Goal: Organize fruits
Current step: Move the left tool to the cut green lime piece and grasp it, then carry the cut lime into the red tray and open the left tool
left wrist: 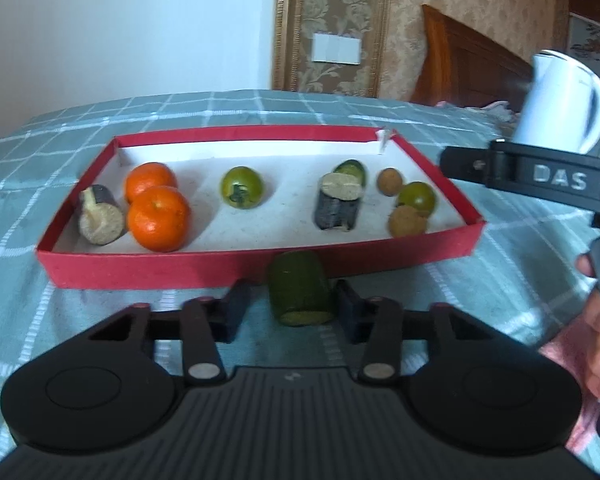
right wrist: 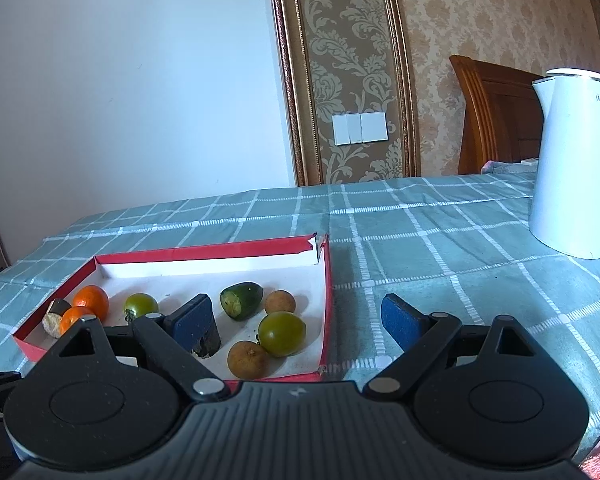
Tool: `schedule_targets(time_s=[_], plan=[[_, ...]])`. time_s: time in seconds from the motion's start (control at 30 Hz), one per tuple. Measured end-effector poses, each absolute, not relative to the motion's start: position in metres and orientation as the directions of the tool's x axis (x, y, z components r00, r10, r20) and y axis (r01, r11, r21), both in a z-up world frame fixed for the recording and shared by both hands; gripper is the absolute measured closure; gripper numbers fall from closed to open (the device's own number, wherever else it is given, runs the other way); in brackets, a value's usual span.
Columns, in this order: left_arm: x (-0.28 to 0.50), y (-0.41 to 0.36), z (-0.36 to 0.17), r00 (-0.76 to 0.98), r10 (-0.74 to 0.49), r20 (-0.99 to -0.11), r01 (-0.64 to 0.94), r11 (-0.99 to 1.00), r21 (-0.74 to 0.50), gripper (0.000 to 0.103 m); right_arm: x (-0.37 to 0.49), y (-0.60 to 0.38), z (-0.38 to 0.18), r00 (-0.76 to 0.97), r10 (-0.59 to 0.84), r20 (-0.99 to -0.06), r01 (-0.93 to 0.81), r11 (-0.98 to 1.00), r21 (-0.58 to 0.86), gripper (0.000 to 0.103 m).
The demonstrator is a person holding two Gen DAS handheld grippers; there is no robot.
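Observation:
A red tray (left wrist: 260, 266) on the checked cloth holds two oranges (left wrist: 158, 218), two sugarcane pieces (left wrist: 100, 216), green tomatoes (left wrist: 242, 187), a cucumber piece (left wrist: 352, 170) and brown longans (left wrist: 407, 221). A green cucumber chunk (left wrist: 300, 288) lies on the cloth just in front of the tray, between the fingers of my open left gripper (left wrist: 296, 312), with gaps on both sides. My right gripper (right wrist: 296, 320) is open and empty, above the tray's (right wrist: 326, 280) right wall; its left finger (right wrist: 192, 318) hides part of a sugarcane piece (right wrist: 208, 342).
A white kettle (right wrist: 576, 164) stands on the table at the far right. A wooden headboard (right wrist: 496, 116) and wall are behind the table. The right gripper's body (left wrist: 540, 178) and a hand (left wrist: 596, 344) show at the right of the left wrist view.

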State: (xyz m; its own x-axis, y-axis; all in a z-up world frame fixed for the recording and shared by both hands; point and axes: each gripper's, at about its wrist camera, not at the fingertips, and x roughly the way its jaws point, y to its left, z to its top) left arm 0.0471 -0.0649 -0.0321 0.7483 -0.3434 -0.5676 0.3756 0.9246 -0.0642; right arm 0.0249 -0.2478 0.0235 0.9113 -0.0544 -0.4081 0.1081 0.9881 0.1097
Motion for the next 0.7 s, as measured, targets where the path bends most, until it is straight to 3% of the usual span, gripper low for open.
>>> schedule_targets(time_s=[0.17, 0.7], plan=[[0.041, -0.069, -0.033, 0.762, -0.333, -0.556, 0.391, 0.92, -0.015, 0.072, 0.027, -0.247, 0.023, 0.908, -0.058, -0.415, 0.112, 0.988, 0.106, 0.011], [0.063, -0.054, 0.015, 0.819, -0.327, -0.471, 0.356, 0.934, -0.029, 0.074, 0.03, -0.245, 0.02, 0.898, -0.064, -0.435, 0.116, 0.989, 0.093, 0.011]])
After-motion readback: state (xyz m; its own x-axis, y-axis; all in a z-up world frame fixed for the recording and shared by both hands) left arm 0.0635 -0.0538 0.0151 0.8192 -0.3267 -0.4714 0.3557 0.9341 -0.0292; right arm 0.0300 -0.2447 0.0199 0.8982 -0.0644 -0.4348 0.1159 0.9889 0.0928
